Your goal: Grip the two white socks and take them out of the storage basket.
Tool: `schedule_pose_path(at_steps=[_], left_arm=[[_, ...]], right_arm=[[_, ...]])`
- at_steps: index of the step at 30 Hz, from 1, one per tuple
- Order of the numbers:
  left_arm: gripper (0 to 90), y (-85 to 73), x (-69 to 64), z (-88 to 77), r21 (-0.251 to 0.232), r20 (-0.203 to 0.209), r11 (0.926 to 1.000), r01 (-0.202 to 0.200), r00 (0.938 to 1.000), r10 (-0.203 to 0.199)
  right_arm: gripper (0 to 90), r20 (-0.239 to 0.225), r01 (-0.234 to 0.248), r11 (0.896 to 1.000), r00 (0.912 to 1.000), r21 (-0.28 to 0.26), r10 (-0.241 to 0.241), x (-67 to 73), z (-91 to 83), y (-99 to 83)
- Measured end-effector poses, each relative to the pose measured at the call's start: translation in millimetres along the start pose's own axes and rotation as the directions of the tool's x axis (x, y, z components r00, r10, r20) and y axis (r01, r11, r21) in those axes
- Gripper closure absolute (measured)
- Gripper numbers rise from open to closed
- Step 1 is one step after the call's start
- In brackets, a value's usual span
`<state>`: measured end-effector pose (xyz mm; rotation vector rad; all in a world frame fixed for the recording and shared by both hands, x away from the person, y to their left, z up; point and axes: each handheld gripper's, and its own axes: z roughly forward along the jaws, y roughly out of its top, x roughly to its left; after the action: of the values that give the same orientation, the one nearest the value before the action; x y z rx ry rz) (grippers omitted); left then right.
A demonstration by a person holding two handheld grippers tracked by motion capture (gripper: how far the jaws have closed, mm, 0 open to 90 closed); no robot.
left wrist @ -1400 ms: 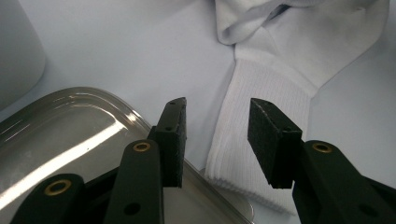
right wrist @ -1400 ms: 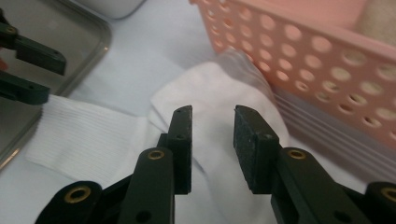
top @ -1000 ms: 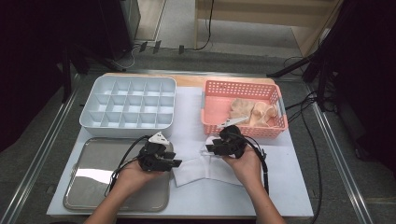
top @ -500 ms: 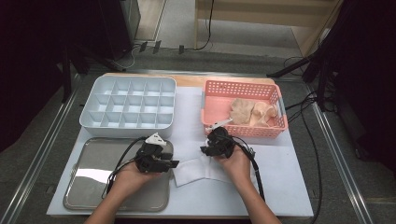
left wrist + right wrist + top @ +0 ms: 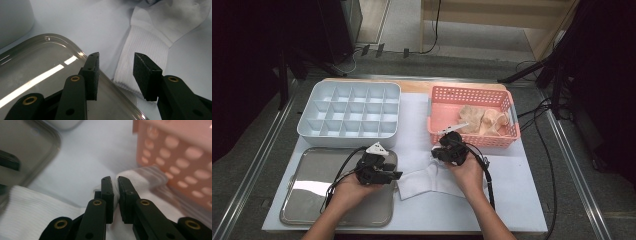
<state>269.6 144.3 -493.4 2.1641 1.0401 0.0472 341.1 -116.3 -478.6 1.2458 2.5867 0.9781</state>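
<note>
At three o'clock of the shiny steel tray (image 5: 307, 187), a ribbed white sock (image 5: 432, 181) lies pinched by the right gripper (image 5: 114, 185), whose jaws have just been closing, the left gripper (image 5: 116, 72) spread.

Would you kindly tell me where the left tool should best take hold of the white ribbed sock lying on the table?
At the white ribbed sock's cuff: its flat edge lies by the steel tray's corner, just ahead of the open left tool. Come level from the tray side, one pad under the edge.

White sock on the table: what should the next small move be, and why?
Probably close the left gripper on the ribbed cuff. The right gripper, whose jaws have just been closing, already pinches the white sock at its other end, while the left jaws stand open at the cuff.
</note>
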Motion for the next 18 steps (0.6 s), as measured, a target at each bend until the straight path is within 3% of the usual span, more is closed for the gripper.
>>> schedule_pose_path(at_steps=[5,12,18], left_arm=[[57.7,0.2,-0.5,0.5,-0.002,-0.002,1.0,0.001,1.0,-0.001],[57.8,0.7,-0.9,1.3,-0.008,-0.002,1.0,0.003,1.0,-0.003],[57.8,1.5,-0.9,1.3,-0.015,0.001,0.9999,0.007,1.0,-0.007]], right_arm=[[84.7,-0.036,0.016,0.997,0.9992,-0.075,-0.019,10.2,-22.8,13.4],[84.6,-0.119,0.02,0.981,0.992,-0.194,-0.044,25.2,-49.7,24.8],[84.4,-0.088,0.019,0.984,0.9955,-0.177,-0.035,16.5,-49.1,13.6]])
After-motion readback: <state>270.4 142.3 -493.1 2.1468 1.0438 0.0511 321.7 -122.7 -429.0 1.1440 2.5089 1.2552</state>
